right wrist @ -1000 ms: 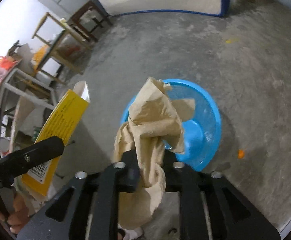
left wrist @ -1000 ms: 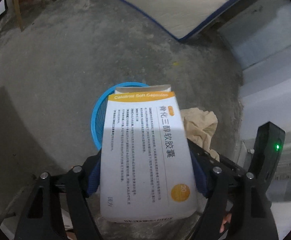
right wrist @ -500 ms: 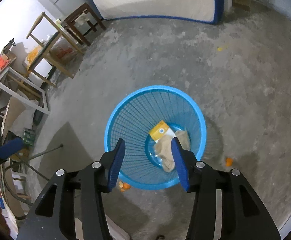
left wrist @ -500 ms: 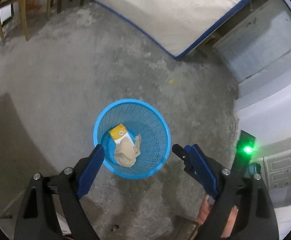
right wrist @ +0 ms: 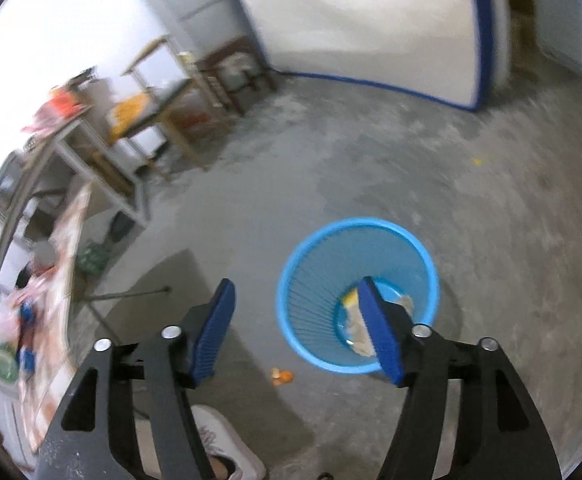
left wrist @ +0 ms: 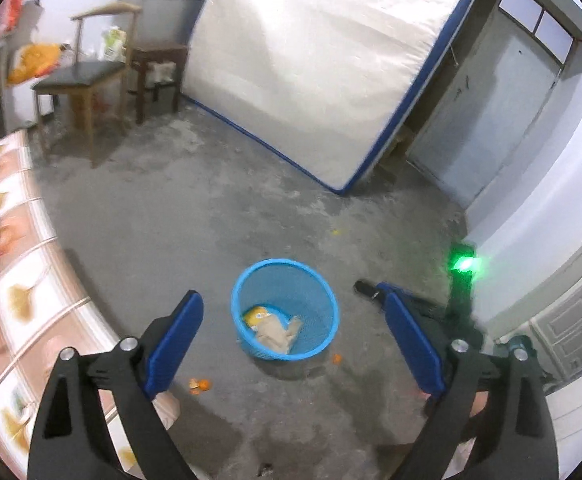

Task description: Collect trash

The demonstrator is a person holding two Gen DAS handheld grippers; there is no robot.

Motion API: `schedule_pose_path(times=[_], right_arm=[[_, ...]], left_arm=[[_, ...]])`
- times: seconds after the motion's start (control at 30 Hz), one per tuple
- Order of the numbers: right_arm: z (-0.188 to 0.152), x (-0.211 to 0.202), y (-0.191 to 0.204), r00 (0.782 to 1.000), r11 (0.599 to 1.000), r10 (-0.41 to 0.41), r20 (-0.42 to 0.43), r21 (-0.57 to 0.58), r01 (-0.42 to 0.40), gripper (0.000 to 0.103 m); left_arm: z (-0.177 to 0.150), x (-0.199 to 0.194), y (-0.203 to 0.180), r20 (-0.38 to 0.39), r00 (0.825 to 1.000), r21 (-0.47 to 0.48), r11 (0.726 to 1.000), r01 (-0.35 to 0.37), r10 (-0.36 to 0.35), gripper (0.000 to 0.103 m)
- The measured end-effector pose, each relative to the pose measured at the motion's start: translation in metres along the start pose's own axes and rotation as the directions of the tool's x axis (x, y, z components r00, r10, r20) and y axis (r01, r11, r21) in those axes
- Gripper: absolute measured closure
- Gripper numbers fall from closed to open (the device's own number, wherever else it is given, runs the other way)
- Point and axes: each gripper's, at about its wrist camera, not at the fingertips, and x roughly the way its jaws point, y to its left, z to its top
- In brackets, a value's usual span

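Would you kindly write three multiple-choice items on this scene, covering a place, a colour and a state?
1. Where is the crumpled paper?
A. in the basket
B. on the chair
C. on the floor

2. What colour is the basket?
A. red
B. blue
C. green

3. What state is the left gripper in?
A. shut on a box
B. shut on paper
C. open and empty

Answers: 1 A, it lies at the basket's bottom beside the box; 2 B, its rim and mesh are blue; 3 C, its fingers stand wide apart with nothing between.
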Motion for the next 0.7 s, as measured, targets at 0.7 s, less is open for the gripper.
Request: schedule_pose_path(times=[0.7], right_arm=[[0.027, 0.025, 0.4, 0.889, 0.491, 0.361, -0.281, -0.753, -0.438, 0.015]], left_arm=[[-0.134, -0.194, 0.152, 0.216, 0.881, -0.226, 0.9, -0.373, 0.42, 0.006]])
